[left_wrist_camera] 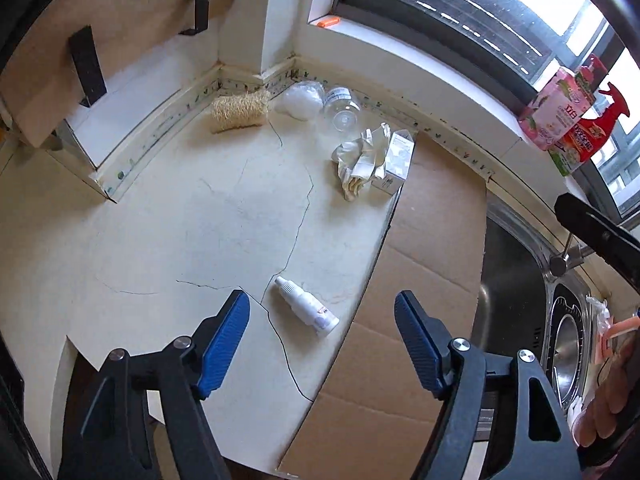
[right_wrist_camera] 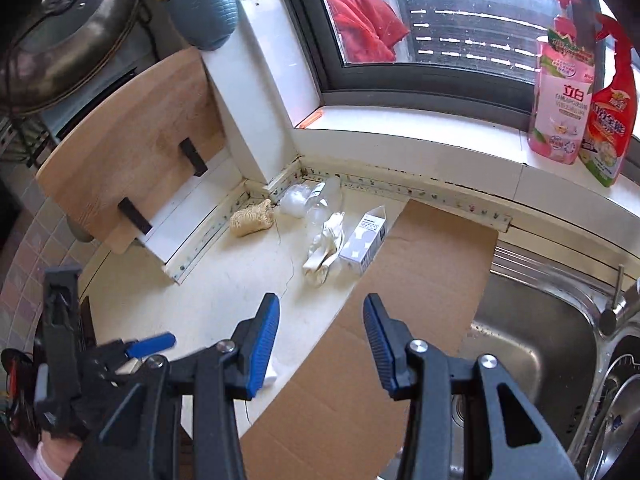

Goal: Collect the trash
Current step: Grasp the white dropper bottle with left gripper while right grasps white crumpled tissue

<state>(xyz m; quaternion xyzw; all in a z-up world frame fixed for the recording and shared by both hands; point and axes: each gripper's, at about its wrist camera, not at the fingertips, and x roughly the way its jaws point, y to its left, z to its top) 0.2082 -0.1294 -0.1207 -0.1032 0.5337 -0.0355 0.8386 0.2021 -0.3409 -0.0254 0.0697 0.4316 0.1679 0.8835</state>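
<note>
Blue-padded fingers of my left gripper [left_wrist_camera: 322, 344] stand apart and empty above the cracked cream countertop [left_wrist_camera: 192, 220], a small white plastic bottle [left_wrist_camera: 306, 311] lying on its side between them near the flat brown cardboard sheet [left_wrist_camera: 432, 248]. Toward the back corner sit crumpled white paper [left_wrist_camera: 360, 162], a white carton [left_wrist_camera: 394, 162] and a clear bottle [left_wrist_camera: 340, 108].

From the right wrist, my right gripper [right_wrist_camera: 320, 340] is parted, holding nothing, over the cardboard's edge beside the steel sink [right_wrist_camera: 532, 320].
</note>
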